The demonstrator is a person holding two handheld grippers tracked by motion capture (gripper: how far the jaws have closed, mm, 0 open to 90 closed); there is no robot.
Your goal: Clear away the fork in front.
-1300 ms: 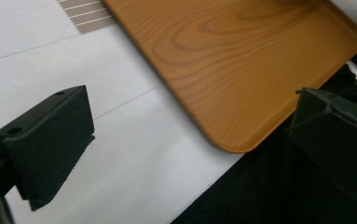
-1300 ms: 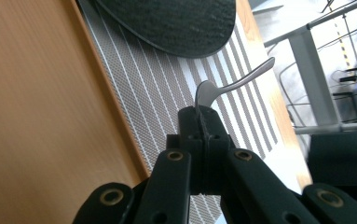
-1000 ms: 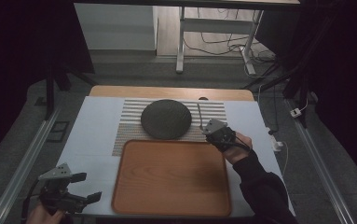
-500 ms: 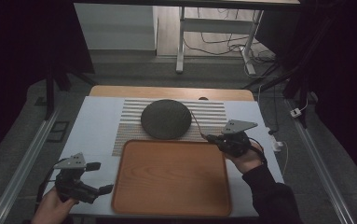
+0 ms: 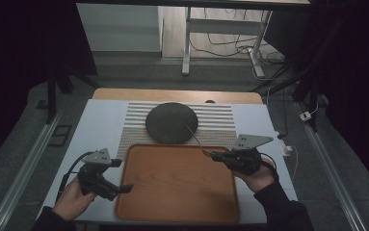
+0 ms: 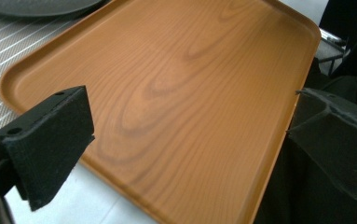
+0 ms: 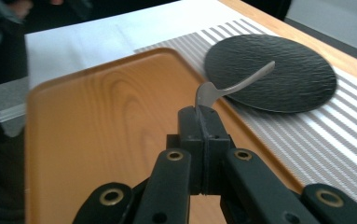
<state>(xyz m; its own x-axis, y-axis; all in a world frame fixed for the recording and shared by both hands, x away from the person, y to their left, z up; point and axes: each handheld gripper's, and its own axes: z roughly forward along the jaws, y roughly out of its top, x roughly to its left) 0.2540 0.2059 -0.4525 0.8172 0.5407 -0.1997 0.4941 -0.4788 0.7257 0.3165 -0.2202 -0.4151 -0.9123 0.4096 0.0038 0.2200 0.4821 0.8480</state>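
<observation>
A: Spoon, thin silvery metal [image 7: 234, 87], pinched by one end in the shut jaws of the right gripper [image 7: 199, 109]. It sticks out forward, far end over the rim of the round dark slate plate [image 7: 278, 70]; can't tell if it touches.

B: Left gripper [image 6: 185, 135]?

A: Jaws wide apart, nothing between them, hovering over the left edge of the orange wood-grain rectangular tray [image 6: 176, 93]. High view agrees: left gripper [image 5: 124, 187] at the tray's [image 5: 177, 211] near-left corner, right gripper [image 5: 210, 154] at its far-right rim, spoon [image 5: 196, 139] reaching to the plate [image 5: 171, 122].

B: Step?

A: Looks like carrying the spoon, mid-transfer. Plate sits on a grey striped placemat [image 5: 220, 126] behind the tray, on a white tabletop [image 5: 98, 122].

B: Next?

A: My guess: lower the spoon flat onto tray or plate, then open. Keep it level so it doesn't swing in the pinch.
</observation>
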